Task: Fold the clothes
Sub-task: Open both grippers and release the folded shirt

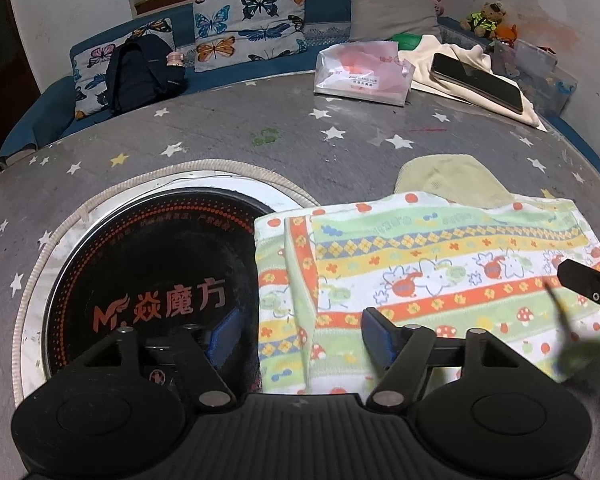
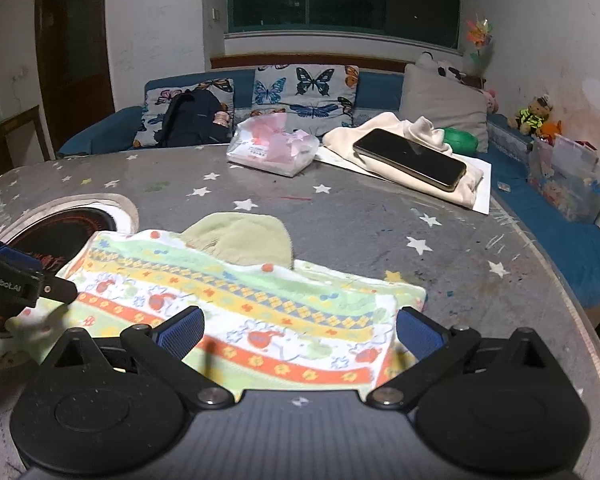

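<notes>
A small striped children's garment (image 1: 440, 276) with flower and mushroom prints lies flat on the grey star-print table (image 1: 260, 140), partly over the black round cooktop (image 1: 148, 280). A pale green ribbed part (image 1: 448, 180) sticks out at its far edge. My left gripper (image 1: 300, 336) is open and empty above the garment's left edge. My right gripper (image 2: 300, 336) is open and empty above the garment's near right part (image 2: 260, 320); the green part (image 2: 240, 236) shows beyond. The right gripper's black body (image 1: 592, 284) shows at the left view's right edge.
At the table's far side lie a tissue pack (image 1: 360, 76) and a phone (image 1: 476, 80) on a cream cloth (image 1: 456, 68). A blue sofa (image 2: 560, 248) with butterfly cushions (image 1: 248, 20), a dark backpack (image 1: 140, 68) and toys runs behind and to the right.
</notes>
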The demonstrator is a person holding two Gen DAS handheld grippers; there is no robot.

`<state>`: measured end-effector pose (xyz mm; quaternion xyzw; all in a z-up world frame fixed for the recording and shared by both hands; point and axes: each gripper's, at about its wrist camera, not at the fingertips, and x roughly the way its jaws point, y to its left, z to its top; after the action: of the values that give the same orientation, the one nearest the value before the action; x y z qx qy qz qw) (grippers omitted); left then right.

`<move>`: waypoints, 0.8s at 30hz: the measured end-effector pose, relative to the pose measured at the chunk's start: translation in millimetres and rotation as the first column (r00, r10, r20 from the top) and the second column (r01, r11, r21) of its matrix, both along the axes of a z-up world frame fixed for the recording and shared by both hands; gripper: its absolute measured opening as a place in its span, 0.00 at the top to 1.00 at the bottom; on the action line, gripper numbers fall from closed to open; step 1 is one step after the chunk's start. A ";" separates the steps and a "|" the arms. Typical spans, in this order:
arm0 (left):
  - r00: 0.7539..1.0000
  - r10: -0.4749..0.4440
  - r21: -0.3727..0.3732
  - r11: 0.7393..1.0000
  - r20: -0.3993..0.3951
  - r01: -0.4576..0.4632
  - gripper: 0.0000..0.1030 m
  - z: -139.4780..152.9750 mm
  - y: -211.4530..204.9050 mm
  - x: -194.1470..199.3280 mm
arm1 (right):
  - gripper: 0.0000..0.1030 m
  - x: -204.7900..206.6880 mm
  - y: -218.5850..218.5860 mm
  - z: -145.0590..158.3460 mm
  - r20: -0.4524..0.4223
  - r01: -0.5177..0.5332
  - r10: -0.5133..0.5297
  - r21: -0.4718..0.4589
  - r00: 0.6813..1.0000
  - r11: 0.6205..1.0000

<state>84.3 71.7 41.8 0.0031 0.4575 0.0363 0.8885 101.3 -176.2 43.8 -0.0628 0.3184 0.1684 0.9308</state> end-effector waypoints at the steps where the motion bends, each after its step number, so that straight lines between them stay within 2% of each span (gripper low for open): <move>1: 1.000 -0.001 0.001 1.000 0.001 0.001 0.25 0.3 -0.2 -2.0 | 0.00 -2.1 0.4 -0.3 0.005 0.001 -0.001 0.003 1.000 1.000; 13: 0.999 -0.005 0.004 1.000 0.039 0.005 0.00 4.0 -0.3 -22.6 | 0.00 -21.4 4.8 -9.7 -0.018 0.006 -0.005 0.028 1.000 1.000; 24: 0.994 -0.030 0.020 0.999 0.110 0.028 0.00 14.3 -2.4 -41.0 | 0.00 -37.5 8.6 -10.4 -0.017 -0.005 0.006 0.054 1.000 0.999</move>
<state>43.3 69.3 56.0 0.0158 0.4074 0.0277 0.9127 63.8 -167.7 33.4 -0.0369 0.3217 0.1800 0.9288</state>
